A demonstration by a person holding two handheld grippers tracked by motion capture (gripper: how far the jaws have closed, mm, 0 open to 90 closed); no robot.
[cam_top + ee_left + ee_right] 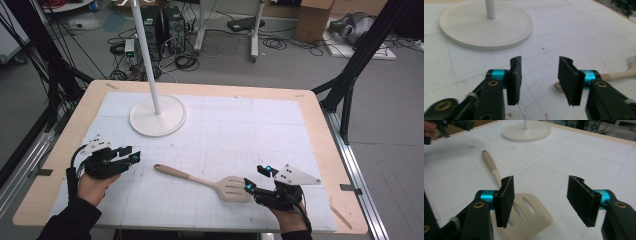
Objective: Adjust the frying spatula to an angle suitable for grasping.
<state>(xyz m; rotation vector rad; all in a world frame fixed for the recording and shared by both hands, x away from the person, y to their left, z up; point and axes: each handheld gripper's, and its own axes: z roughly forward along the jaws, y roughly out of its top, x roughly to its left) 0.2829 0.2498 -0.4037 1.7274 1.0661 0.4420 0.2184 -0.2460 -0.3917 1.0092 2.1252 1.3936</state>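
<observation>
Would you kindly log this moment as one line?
left gripper: open, empty | right gripper: open, empty | spatula: flat on mat, between grippers | lamp base: far left

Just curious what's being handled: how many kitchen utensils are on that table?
1: a beige slotted spatula lying flat on the white mat near the front edge, its blade by the right gripper.

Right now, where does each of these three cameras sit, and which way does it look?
High view: above the person's edge of the table, looking forward and down; both hands, left gripper and right gripper show.
Left gripper view: rides that gripper, looking along its open jaws toward the lamp base.
Right gripper view: rides that gripper, over the spatula, open jaws in front.
All three share the spatula and lamp base.
</observation>
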